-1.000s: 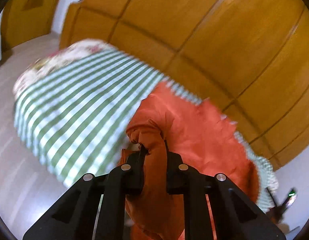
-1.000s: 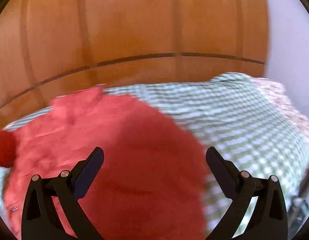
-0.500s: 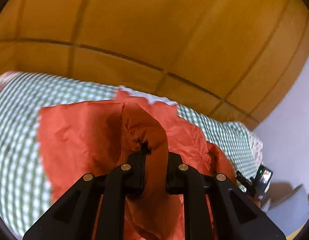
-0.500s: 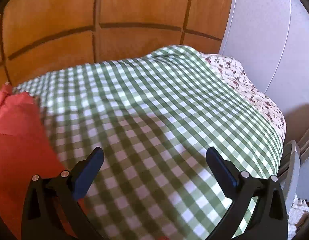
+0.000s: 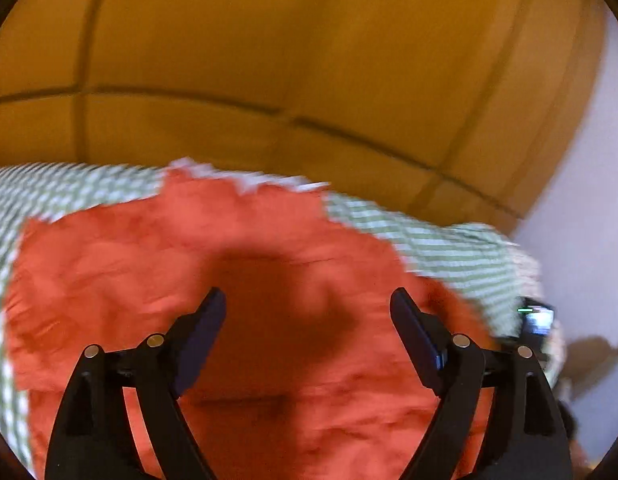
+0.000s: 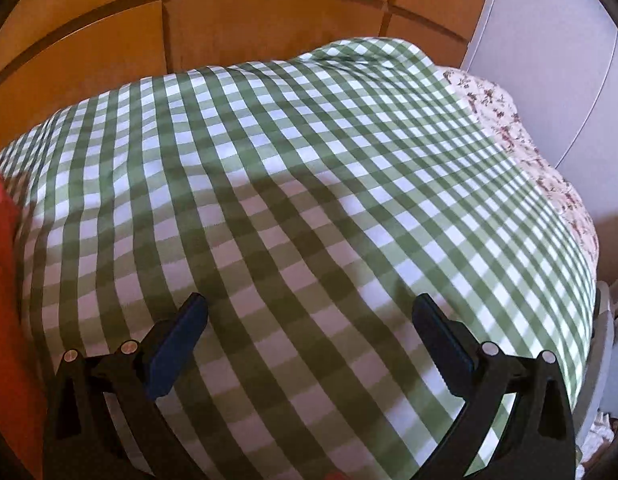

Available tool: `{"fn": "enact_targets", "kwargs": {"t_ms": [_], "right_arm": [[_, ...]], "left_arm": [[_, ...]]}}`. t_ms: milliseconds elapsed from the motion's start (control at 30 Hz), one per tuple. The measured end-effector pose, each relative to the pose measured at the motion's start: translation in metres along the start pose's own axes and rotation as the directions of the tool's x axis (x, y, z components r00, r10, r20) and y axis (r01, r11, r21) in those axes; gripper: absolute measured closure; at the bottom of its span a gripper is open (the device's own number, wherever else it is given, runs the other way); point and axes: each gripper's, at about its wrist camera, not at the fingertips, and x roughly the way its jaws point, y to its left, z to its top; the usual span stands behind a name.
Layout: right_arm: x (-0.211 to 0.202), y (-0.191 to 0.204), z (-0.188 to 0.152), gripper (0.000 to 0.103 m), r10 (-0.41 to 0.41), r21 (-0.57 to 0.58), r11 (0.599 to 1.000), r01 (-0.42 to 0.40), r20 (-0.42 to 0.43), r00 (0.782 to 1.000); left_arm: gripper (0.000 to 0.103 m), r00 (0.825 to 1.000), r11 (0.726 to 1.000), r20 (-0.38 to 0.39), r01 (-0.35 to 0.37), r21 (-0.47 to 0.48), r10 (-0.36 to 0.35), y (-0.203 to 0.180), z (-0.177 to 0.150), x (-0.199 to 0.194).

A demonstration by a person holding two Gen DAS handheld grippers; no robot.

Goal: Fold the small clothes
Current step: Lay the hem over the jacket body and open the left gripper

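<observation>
The orange-red garment [image 5: 157,272] lies spread on the bed's green-and-white checked cover [image 6: 309,184], its far edge near the side of the bed that faces the wooden wardrobe doors [image 5: 269,60]. The left gripper [image 5: 309,308] hangs over the garment, its fingers [image 5: 205,320] having just been opening, now wide, with no cloth pinched between them. The right gripper [image 6: 309,320] hovers over bare checked cover to the right of the garment, fingers wide and empty.

Left claw [image 5: 307,312] just opened wide; right claw [image 6: 309,318] gapes, empty.
</observation>
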Motion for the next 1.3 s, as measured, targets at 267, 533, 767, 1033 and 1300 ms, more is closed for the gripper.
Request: {"fn": "enact_targets", "kwargs": {"t_ms": [267, 533, 767, 1033, 1300], "right_arm": [[0.008, -0.008, 0.000, 0.002, 0.056, 0.051, 0.997, -0.055, -0.022, 0.998], [0.011, -0.015, 0.000, 0.002, 0.099, 0.085, 0.992, -0.096, -0.031, 0.995], [0.011, -0.015, 0.000, 0.002, 0.101, 0.087, 0.991, -0.098, -0.031, 0.994], [0.011, -0.015, 0.000, 0.002, 0.101, 0.087, 0.991, -0.098, -0.031, 0.994], [0.011, -0.015, 0.001, 0.002, 0.102, 0.087, 0.991, -0.099, -0.031, 0.994]], "left_arm": [[0.020, 0.968, 0.966, -0.026, -0.251, -0.067, 0.250, 0.077, -0.026, 0.016], [0.020, 0.947, 0.946, -0.032, -0.316, 0.072, 0.319, 0.089, -0.047, 0.036], [0.019, 0.937, 0.933, -0.022, -0.344, 0.105, 0.348, 0.102, -0.050, 0.039], [0.017, 0.934, 0.932, -0.028, -0.353, 0.088, 0.356, 0.119, -0.047, 0.036], [0.017, 0.930, 0.928, -0.001, -0.366, 0.072, 0.367, 0.113, -0.051, 0.021]]}}
